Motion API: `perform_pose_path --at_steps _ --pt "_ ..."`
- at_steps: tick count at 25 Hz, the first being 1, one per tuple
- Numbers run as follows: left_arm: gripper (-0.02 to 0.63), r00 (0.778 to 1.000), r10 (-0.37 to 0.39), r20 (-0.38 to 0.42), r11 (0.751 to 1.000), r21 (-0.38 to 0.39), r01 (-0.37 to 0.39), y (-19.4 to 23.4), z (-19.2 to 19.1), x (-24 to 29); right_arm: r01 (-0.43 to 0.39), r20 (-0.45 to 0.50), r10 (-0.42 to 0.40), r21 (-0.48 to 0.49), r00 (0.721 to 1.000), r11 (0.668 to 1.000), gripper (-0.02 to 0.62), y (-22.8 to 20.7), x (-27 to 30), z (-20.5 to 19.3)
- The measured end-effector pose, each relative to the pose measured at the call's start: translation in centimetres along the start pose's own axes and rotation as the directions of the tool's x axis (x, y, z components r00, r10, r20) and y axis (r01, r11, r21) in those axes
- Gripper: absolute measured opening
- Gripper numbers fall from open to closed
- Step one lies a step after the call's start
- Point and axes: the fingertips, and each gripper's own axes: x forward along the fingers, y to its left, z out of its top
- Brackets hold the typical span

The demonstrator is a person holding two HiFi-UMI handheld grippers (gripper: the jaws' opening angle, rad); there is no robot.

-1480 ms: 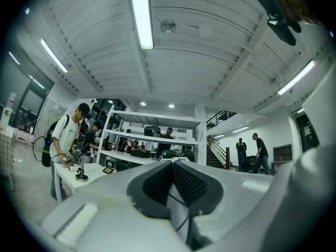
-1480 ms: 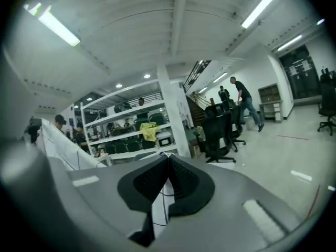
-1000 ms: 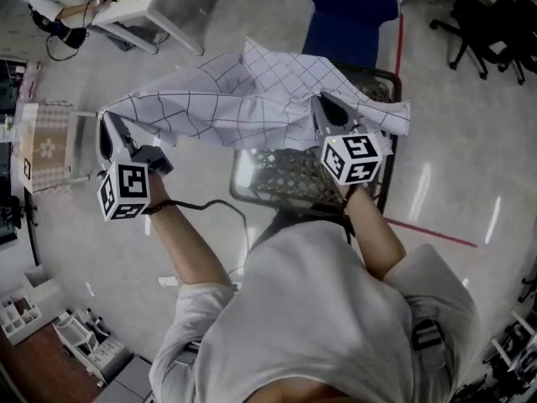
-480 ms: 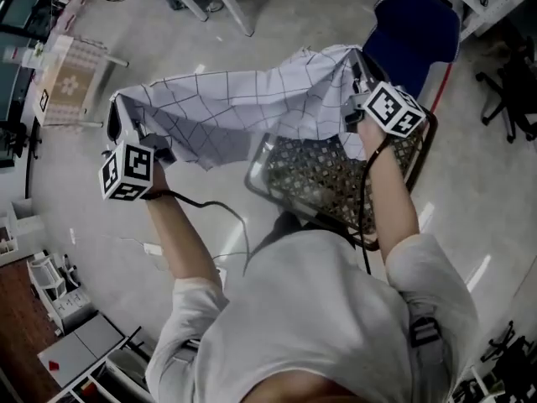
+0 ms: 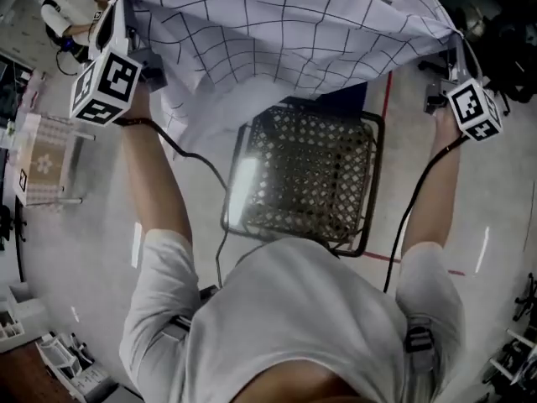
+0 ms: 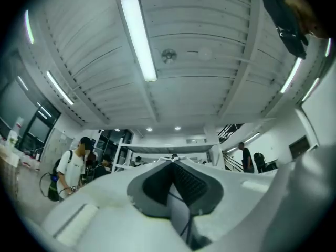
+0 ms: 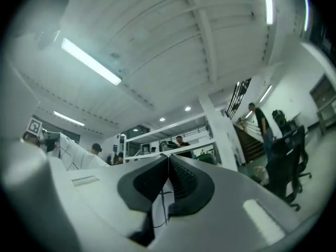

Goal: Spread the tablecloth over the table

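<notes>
The tablecloth (image 5: 285,32), white with a dark grid, hangs stretched between my two raised grippers above the black wire-mesh table (image 5: 306,175). My left gripper (image 5: 116,11) holds one corner at the upper left. My right gripper (image 5: 455,44) holds the other at the upper right. In the left gripper view the left gripper (image 6: 172,164) is shut with a strip of tablecloth (image 6: 178,214) pinched between the pads. The right gripper (image 7: 168,159) in its own view is shut on a gridded fold of tablecloth (image 7: 160,209). Both point slightly upward toward the ceiling.
A blue chair (image 5: 352,96) stands behind the table, partly under the cloth. A small stand with a patterned top (image 5: 42,154) is at the left. Dark office chairs (image 5: 512,40) stand at the right. A person (image 5: 67,7) is at the far upper left.
Both grippers have risen and moved apart. The cloth, bunched over the table before, is now lifted off it and pulled out wide.
</notes>
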Motion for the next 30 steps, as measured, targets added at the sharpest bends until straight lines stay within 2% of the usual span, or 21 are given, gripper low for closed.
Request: perform_pose_path --at_steps 3,6,9,11,13,15,17,22,26,30 --pt "0.023 0.998 -0.057 -0.013 0.998 -0.001 0.057 -4.0 -2.8 1.0 0.129 0.035 -0.125 -0.135 0.991 0.982 0.008 -3.5 -5.2 3.2" --pt "0.023 0.992 -0.072 -0.100 0.997 0.015 0.074 -6.6 -9.7 -1.1 0.211 -0.009 -0.219 -0.225 0.976 0.951 0.008 -5.9 -10.5 0.3" --pt "0.023 0.961 -0.098 -0.260 0.995 -0.005 0.100 -7.1 -17.0 -3.9 0.243 -0.128 -0.272 -0.202 0.954 0.949 0.008 -6.9 -14.9 -4.5" --pt "0.023 0.929 -0.106 -0.353 0.994 -0.030 0.102 -6.3 -19.9 -6.1 0.264 -0.192 -0.292 -0.161 0.937 0.951 0.008 -6.3 -17.8 -6.2" --pt "0.023 0.910 -0.097 -0.403 0.995 -0.058 0.080 -4.8 -21.8 -9.7 0.300 -0.221 -0.313 -0.091 0.924 0.950 0.008 -5.8 -21.9 -7.9" --pt "0.023 0.899 -0.086 -0.429 0.995 -0.081 0.056 -3.2 -23.4 -13.7 0.330 -0.249 -0.320 -0.001 0.914 0.944 0.008 -5.3 -26.4 -10.3" --pt "0.023 0.884 -0.086 -0.459 0.995 -0.088 0.051 -2.3 -25.0 -17.1 0.354 -0.304 -0.325 0.045 0.896 0.934 0.008 -4.3 -30.0 -12.9" --pt "0.023 0.855 -0.091 -0.511 0.993 -0.107 0.042 -1.0 -27.4 -22.5 0.379 -0.408 -0.338 0.022 0.848 0.925 0.008 -1.6 -34.4 -16.2" --pt "0.023 0.852 -0.092 -0.515 0.989 -0.148 0.017 -0.2 -27.5 -25.2 0.367 -0.422 -0.333 0.001 0.843 0.930 0.008 -0.2 -36.4 -16.3" --pt "0.023 0.855 -0.074 -0.514 0.991 -0.133 0.005 1.3 -25.5 -25.8 0.338 -0.432 -0.312 -0.016 0.846 0.941 0.008 1.5 -35.6 -14.9"
